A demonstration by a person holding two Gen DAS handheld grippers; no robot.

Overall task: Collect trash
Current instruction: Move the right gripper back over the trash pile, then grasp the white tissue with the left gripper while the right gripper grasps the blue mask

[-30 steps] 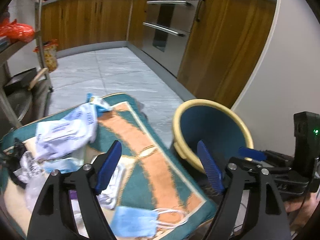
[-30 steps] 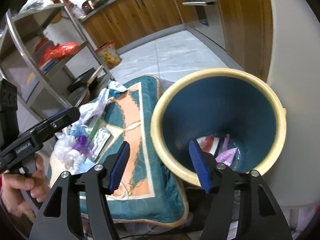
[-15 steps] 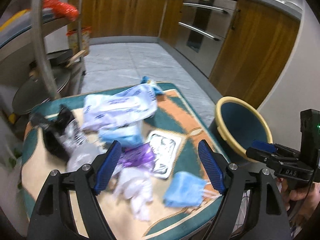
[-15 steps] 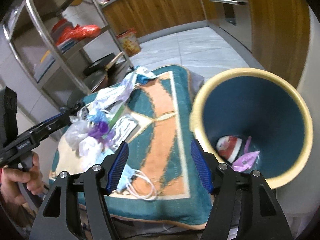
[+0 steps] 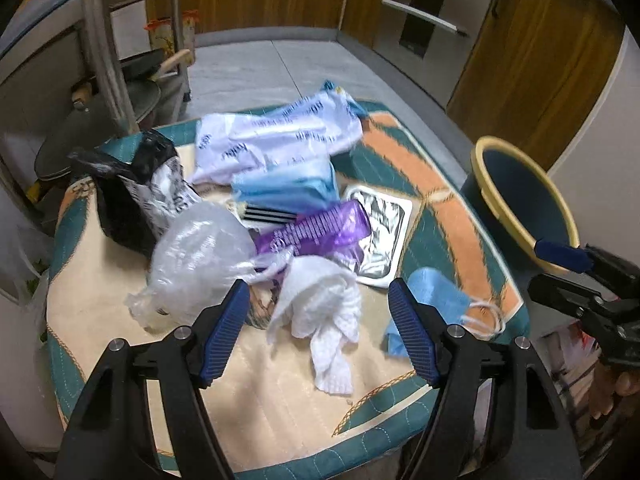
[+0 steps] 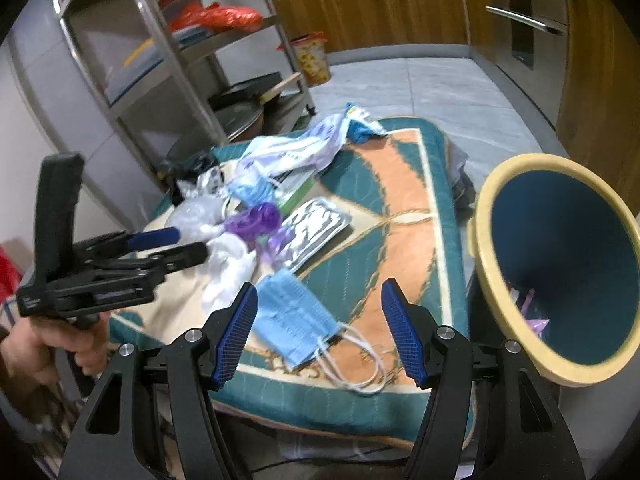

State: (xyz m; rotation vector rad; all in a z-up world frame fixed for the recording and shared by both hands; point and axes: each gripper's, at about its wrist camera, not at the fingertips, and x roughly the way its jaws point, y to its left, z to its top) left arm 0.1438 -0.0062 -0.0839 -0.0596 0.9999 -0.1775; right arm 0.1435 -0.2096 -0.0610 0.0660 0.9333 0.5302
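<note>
Trash lies in a loose heap on the padded mat (image 5: 120, 320), and the bin (image 6: 556, 264) stands just beside the mat's right edge, so each piece has only a short way to go. I take the bin as the landmark. Nearest to it, at the mat's near corner, lies a blue face mask (image 6: 292, 316) with its white ear loops trailing toward the bin. Farther from the bin come a silver foil pack (image 5: 380, 236), a purple wrapper (image 5: 320, 228), a crumpled white tissue (image 5: 320, 308) and a clear plastic bag (image 5: 200, 256); farthest away are a white printed bag (image 5: 276, 140) and a black packet (image 5: 124, 196). The bin already holds a few pieces at its bottom, so I judge the task as begun but far from done. The left tool (image 5: 320, 336) hovers over the white tissue with its jaws apart on either side of it; they have just been closing a little, yet the pads do not press on anything. The right tool (image 6: 320, 332) is about as wide open and empty, and it points at the face mask, probably because this piece is the closest one to the bin.
</note>
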